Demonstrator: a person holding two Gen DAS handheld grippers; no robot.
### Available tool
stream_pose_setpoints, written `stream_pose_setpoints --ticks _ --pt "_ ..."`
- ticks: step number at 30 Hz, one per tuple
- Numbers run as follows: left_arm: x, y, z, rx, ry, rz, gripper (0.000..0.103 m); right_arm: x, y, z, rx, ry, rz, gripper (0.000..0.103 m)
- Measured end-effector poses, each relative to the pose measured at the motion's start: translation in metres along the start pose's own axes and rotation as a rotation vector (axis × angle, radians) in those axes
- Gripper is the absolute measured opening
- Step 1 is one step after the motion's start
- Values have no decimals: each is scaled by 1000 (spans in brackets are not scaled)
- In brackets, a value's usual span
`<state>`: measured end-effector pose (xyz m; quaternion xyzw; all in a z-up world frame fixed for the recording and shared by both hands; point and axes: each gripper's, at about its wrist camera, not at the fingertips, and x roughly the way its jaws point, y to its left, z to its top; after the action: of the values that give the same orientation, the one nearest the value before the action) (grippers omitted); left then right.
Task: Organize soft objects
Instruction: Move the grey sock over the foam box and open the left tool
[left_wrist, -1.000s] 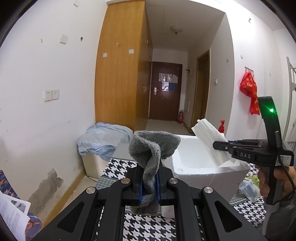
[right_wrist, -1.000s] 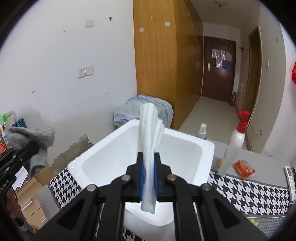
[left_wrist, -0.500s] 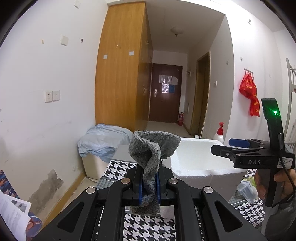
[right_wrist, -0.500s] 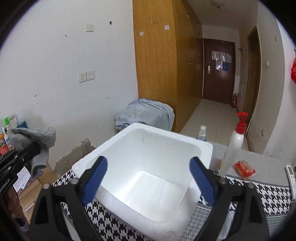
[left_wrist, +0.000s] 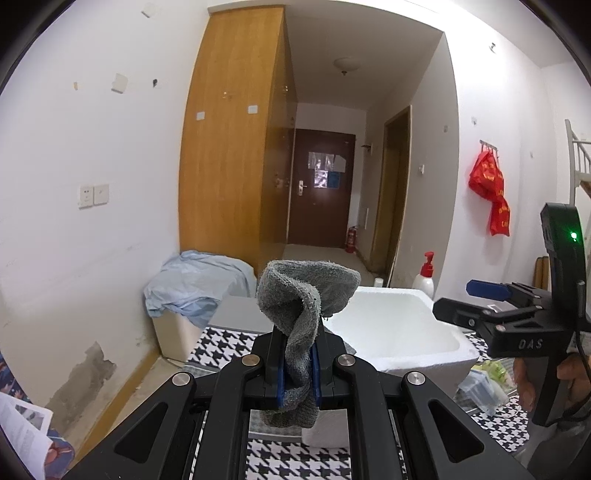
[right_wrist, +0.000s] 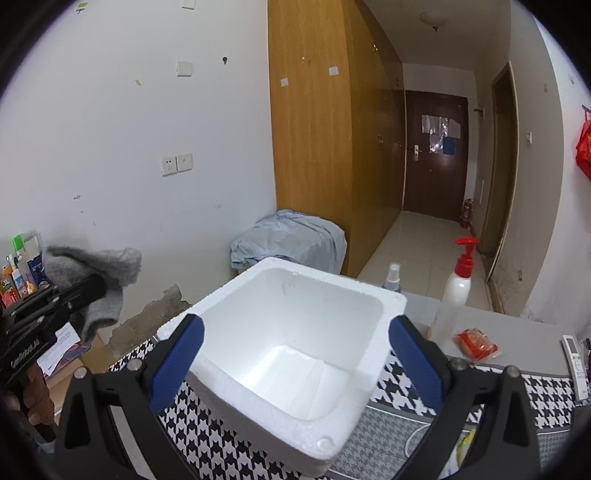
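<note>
Clamping down hard with the left gripper on a grey sock, pinching it low so the loose end is flopping free above the pads: a grip for carrying, not for laying flat. Holding it up in the air, left of the box and short of its rim, probably waiting for room.

Over to the right gripper: having just been spreading its jaws, now gaping wide with nothing between them, hanging over the near edge of the box and tilting down into it. Peering into that white foam hollow and not making out any contents for certain, white on white.

Further out, resting the box on a checked cloth, with a pump bottle just past its far right corner.

Judging the sock next to go in, and needing the right gripper out of the way first.
</note>
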<state>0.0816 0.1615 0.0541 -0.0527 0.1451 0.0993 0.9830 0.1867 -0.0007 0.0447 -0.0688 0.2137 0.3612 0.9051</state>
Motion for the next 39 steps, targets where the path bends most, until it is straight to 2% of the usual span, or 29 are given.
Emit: stream_pose_setpoints --ticks 11,20,26,32,39 --pt "15 -23 13 38 -3 -66 11 -24 -14 -14 4 -26 -26 102" --pt "34 -39 22 67 34 -129 11 -46 -25 -25 9 -39 -66 102" --pt "40 -51 25 96 30 -157 11 -58 -26 -34 4 -51 -90 102" --pt "55 -62 27 106 78 -186 11 -71 -32 -46 19 -61 -128 102" --pt "72 -69 29 111 119 -187 11 -80 -49 -59 71 -61 -174 102"
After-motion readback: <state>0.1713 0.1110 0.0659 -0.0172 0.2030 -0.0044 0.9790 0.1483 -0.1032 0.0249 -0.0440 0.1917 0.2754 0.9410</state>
